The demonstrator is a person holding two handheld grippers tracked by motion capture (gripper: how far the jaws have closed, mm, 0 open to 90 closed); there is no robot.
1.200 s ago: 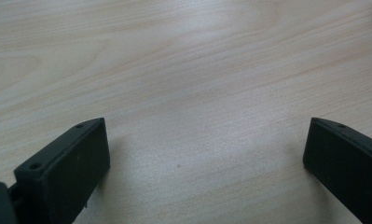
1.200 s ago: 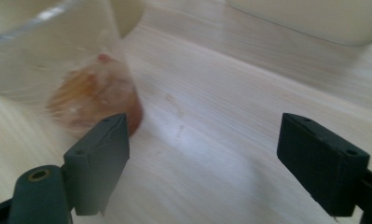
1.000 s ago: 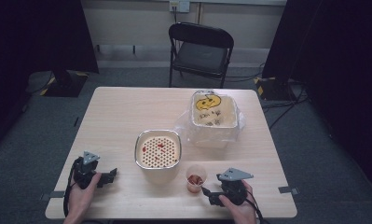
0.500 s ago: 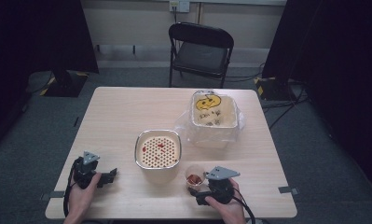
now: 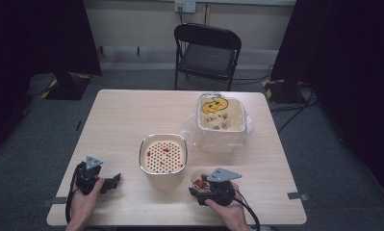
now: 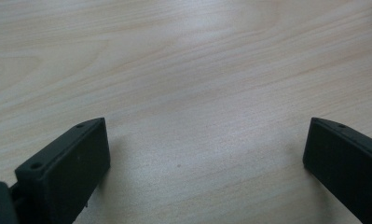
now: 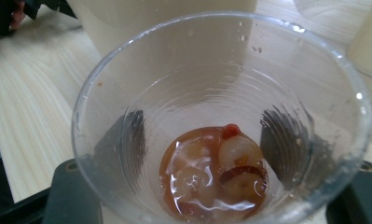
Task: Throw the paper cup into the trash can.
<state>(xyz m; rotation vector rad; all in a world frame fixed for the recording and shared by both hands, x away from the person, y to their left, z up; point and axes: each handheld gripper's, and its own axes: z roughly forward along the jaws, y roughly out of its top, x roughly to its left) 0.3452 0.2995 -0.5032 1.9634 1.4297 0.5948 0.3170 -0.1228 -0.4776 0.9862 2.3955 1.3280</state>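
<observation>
The clear plastic cup with a little reddish-brown liquid and a few pale fruit pieces at its bottom stood near the front edge of the table, just right of the square metal basin with the perforated cream insert, and the right gripper had its black jaws either side of the cup's wall, apparently closed onto it. I judged this the grasping step; next would come a steady lift and a slow tilt over the strainer, keeping the squeeze light so the thin plastic did not buckle. The left gripper lay idle on the bare wood at the front left, jaws wide apart and empty. Further back sat a cream tub lined with a clear bag. The pale wooden table stood on grey carpet, with a black folding chair beyond it and dark curtains at both sides
</observation>
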